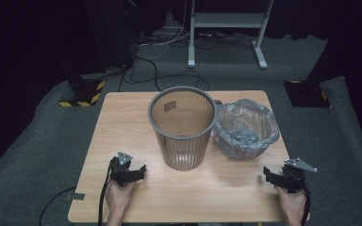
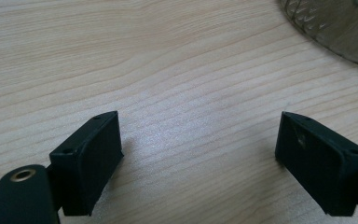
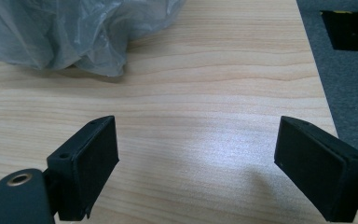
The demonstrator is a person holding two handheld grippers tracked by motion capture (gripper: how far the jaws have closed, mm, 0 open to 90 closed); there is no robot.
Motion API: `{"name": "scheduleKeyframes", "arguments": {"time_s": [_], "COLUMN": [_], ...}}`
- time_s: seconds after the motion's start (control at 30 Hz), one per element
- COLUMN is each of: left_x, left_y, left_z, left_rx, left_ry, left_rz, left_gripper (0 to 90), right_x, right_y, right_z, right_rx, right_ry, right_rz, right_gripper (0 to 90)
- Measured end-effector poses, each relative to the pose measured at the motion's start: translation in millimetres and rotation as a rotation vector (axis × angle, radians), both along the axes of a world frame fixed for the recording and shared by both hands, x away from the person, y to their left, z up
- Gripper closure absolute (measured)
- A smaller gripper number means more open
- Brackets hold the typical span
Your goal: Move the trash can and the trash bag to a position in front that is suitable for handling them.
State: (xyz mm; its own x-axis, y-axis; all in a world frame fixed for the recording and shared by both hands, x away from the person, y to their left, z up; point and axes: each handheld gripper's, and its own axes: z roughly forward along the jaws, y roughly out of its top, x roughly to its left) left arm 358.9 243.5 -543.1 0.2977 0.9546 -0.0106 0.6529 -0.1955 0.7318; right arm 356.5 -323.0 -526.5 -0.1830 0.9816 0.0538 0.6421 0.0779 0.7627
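**On the table: bin and bag, both grippers apart**

Near the table's (image 1: 122,117) far edge, about midway along it, stands the bin (image 1: 182,127), upright, a ribbed grey see-through basket with a label inside its wall. Touching its right side sits the bag (image 1: 246,128), a crumpled grey plastic liner with its mouth open, close to the far right corner.

From above, the left gripper (image 1: 141,170) rests near the front edge, left of the bin, held in a hand (image 1: 118,197). The right gripper (image 1: 267,175) sits by the front right corner, just in front of the bag.

Up close, the left gripper view shows its jaws spread wide over bare wood with nothing between them, and the curved foot of the bin (image 2: 335,28) in the top right corner. The right gripper view shows jaws equally wide and empty, the bag's (image 3: 74,32) rumpled lower folds at top left, and the table's right edge with grey carpet (image 3: 349,84) beyond it.
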Motion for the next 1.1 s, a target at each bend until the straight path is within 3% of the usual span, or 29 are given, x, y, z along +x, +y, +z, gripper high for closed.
{"name": "scheduleKeyframes", "arguments": {"time_s": [0.2,0.3,0.5,1.1], "left_x": [0.0,0.0,0.0,0.0], "left_y": [0.0,0.0,-0.1,0.0], "left_z": [0.0,0.0,0.0,0.0], "left_rx": [0.0,0.001,0.001,0.002], "left_ry": [0.0,0.0,0.0,-0.001], "left_rz": [0.0,0.0,0.0,0.0], "left_gripper": [14.8,14.8,14.8,14.9], "right_x": [-4.3,-8.7,-10.9,-14.3], "right_y": [2.0,4.5,4.8,9.1], "right_z": [7.2,15.7,33.7,68.4], "right_rx": [-0.002,-0.046,0.001,0.055], "right_ry": [-0.002,-0.039,-0.076,-0.122], "right_rz": [0.022,0.004,0.058,0.142], "right_gripper": [12.7,13.3,13.9,17.4]}}
